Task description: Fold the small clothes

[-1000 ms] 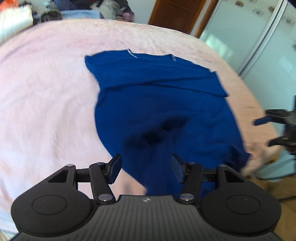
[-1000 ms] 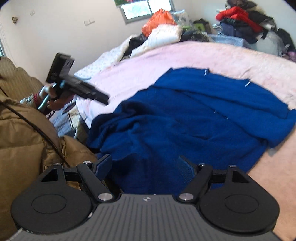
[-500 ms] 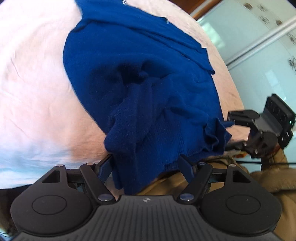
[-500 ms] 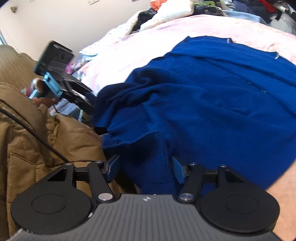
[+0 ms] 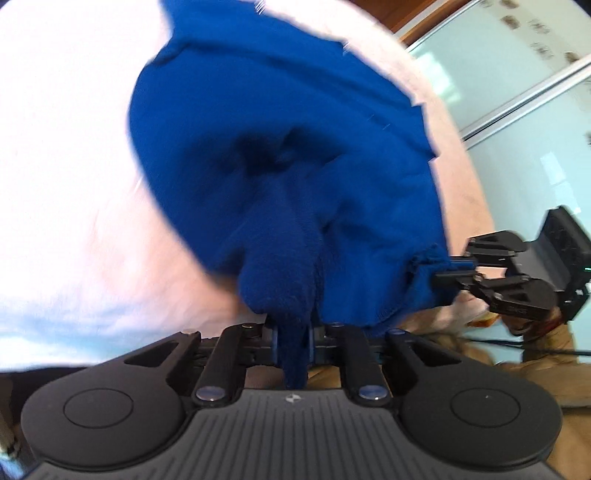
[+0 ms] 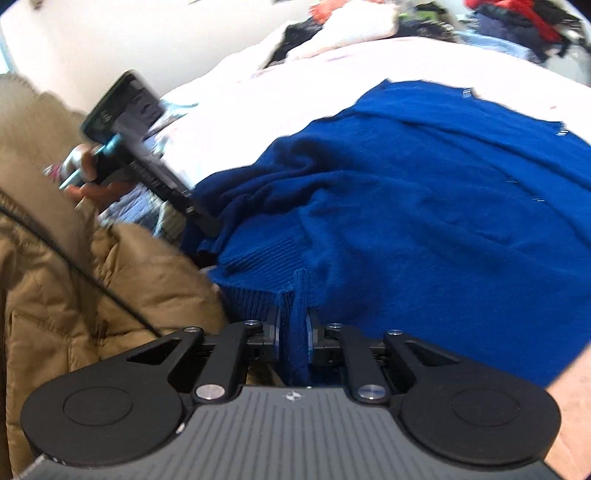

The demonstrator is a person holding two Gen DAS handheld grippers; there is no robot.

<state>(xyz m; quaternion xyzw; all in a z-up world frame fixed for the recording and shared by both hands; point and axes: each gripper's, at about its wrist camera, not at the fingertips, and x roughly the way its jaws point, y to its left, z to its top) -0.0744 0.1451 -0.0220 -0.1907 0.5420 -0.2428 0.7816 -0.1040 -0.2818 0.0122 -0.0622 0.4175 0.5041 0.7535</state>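
The left gripper (image 5: 291,341) has just been closing, and its jaws now stand narrow, pinching a bunched fold of the blue knit sweater (image 5: 295,155) between the pads. The fold rises from the jaws as a thick ridge and runs straight out into the body of the garment, with a short tail of cloth hanging below the pads toward the gripper's black body.

The right gripper (image 6: 293,338) has likewise just been closing; its jaws are narrow too, clamped on the sweater's ribbed hem, which stands up between the pads as a thin vertical pleat. In the left wrist view the same gripper shows at the right edge, its fingers (image 5: 456,275) holding a gathered corner of the hem.

Beyond both pairs of jaws the sweater spreads over the pale pink bedspread (image 5: 66,184), its near part rumpled and lifted toward the grippers, its far part lying flat. In the right wrist view the left gripper reaches in from the left and meets the cloth at the sweater's near edge, held by a hand (image 6: 96,190); a tan quilted jacket (image 6: 55,266) fills the lower left, just beside the hem. A heap of clothes (image 6: 509,26) lies at the far end of the bed. Pale glass sliding doors (image 5: 517,92) stand beyond the bed's right side.
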